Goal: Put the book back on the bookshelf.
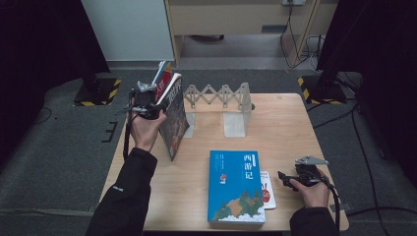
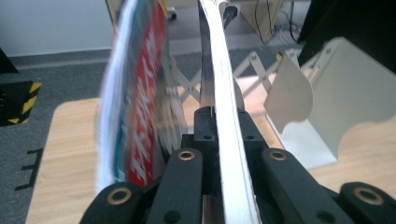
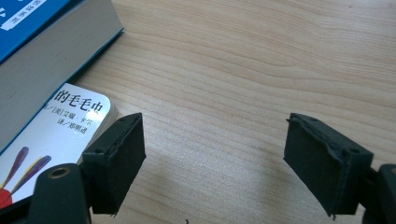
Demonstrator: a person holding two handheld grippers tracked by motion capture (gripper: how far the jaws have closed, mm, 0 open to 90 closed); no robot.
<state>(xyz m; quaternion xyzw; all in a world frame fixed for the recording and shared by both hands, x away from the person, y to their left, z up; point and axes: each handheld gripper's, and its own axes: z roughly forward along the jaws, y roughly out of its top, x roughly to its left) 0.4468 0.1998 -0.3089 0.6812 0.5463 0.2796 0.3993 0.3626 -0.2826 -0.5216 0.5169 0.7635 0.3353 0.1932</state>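
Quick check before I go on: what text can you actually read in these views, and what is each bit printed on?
"西游记": blue book, cover title, high view.
"的毛毛虫": small white book, the visible part of its title, right gripper view.
Small print under that title: too small to read.
Red-covered book beside the left gripper: large white characters, blurred.
Dark book: spine characters illegible.

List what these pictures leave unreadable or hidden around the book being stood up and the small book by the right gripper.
- Dark-covered book, left gripper view: cover hidden; it shows edge-on between the left gripper fingers.
- Red book beside it: title blurred.
- Small white book, high view: partly covered by the blue book; print too small.
- Same book, right gripper view: cut off by the left edge and by a finger of the right gripper.
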